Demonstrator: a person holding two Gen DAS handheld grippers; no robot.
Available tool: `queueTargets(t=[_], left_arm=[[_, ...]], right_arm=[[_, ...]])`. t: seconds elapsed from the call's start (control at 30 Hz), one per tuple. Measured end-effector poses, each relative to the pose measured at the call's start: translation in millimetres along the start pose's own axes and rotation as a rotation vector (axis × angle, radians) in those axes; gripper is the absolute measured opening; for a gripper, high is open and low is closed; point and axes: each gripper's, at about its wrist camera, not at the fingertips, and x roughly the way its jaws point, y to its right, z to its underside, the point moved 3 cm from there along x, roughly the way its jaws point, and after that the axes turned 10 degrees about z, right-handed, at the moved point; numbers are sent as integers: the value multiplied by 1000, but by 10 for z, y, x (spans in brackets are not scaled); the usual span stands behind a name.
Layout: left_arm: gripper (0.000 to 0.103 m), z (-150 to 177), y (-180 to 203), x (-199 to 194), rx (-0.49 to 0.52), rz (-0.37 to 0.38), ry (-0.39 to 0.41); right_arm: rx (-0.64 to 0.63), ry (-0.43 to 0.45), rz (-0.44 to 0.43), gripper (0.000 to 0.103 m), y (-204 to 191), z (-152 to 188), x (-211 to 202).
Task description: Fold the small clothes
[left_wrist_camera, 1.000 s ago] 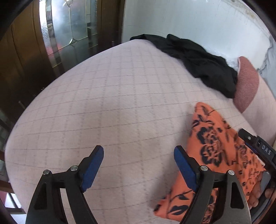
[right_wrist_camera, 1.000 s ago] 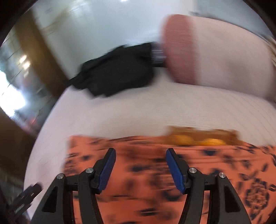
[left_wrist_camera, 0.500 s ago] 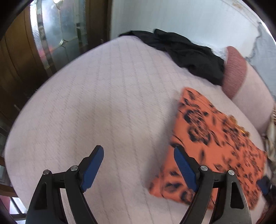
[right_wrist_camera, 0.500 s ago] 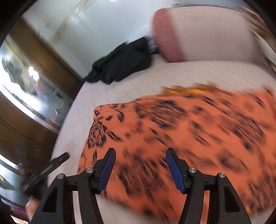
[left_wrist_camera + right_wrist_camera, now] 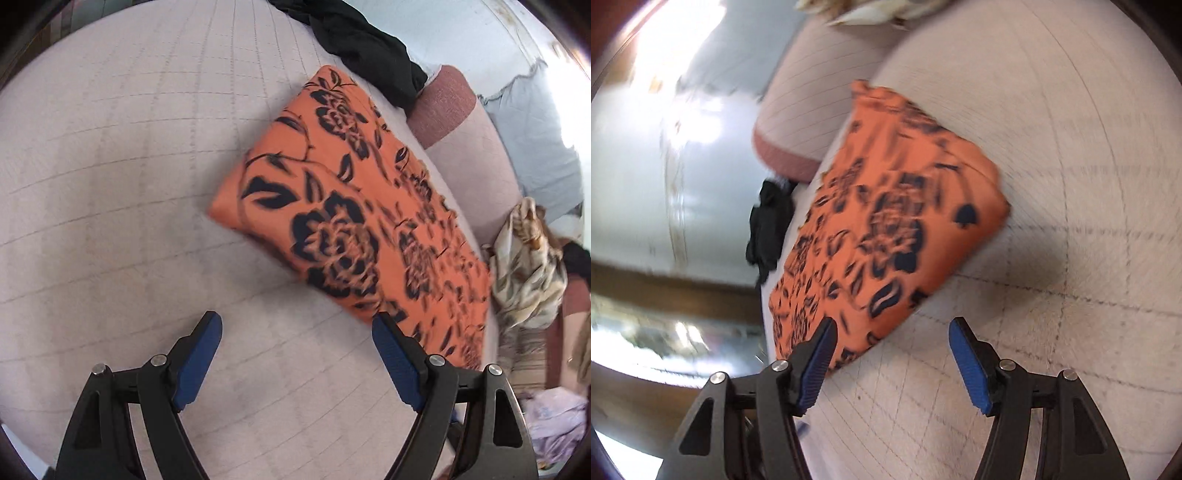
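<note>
An orange garment with a black flower print (image 5: 354,218) lies folded into a flat rectangle on the pale checked bed (image 5: 129,166). It also shows in the right wrist view (image 5: 886,229). My left gripper (image 5: 295,354) is open and empty, above the bed just short of the garment's near edge. My right gripper (image 5: 890,354) is open and empty, its left finger over the garment's near corner. Both views are blurred by motion.
A black garment (image 5: 362,44) lies at the far side of the bed, also in the right wrist view (image 5: 768,229). A pink-ended bolster (image 5: 443,107) lies behind the orange garment. A cream patterned cloth (image 5: 528,258) and grey fabric (image 5: 532,129) are at the right.
Both grippers have drawn back and swung away from the orange garment, which now lies whole and flat in both views. Both stay open.
</note>
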Motion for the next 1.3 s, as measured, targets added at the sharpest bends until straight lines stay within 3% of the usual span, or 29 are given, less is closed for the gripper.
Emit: queueTargets(t=[0.13, 0.37, 0.43, 0.47, 0.53, 0.57, 0.6, 0.8, 1.03, 1.13, 1.3], left_arm=[[88, -233, -3, 173, -70, 58, 21], [90, -497, -53, 292, -175, 211, 152], [88, -522, -40, 306, -175, 221, 169], [84, -529, -22, 314, -167, 218, 183], [41, -542, -9, 381, -161, 198, 186], [37, -552, -19, 427, -163, 192, 175], [32, -558, -42, 448, -168, 193, 175], [18, -571, 57, 364, -133, 189, 212], [15, -313, 11, -49, -118, 225, 211], [15, -20, -52, -275, -91, 209, 200], [16, 608, -220, -416, -20, 132, 155]], right_arm=[[55, 22, -23, 68, 17, -170, 142], [114, 95, -94, 69, -33, -553, 375], [98, 126, -86, 69, -108, -603, 436], [70, 135, -75, 70, -178, -636, 488], [3, 150, -40, 62, -314, -678, 560], [-12, 156, -25, 36, -300, -704, 551], [-23, 147, -2, 21, -303, -728, 616], [-62, 212, 20, 16, -477, -699, 573], [-119, 315, -2, 15, -652, -421, 119], [-127, 320, -12, 15, -631, -233, -133], [-128, 276, 19, 15, -248, 167, -505]])
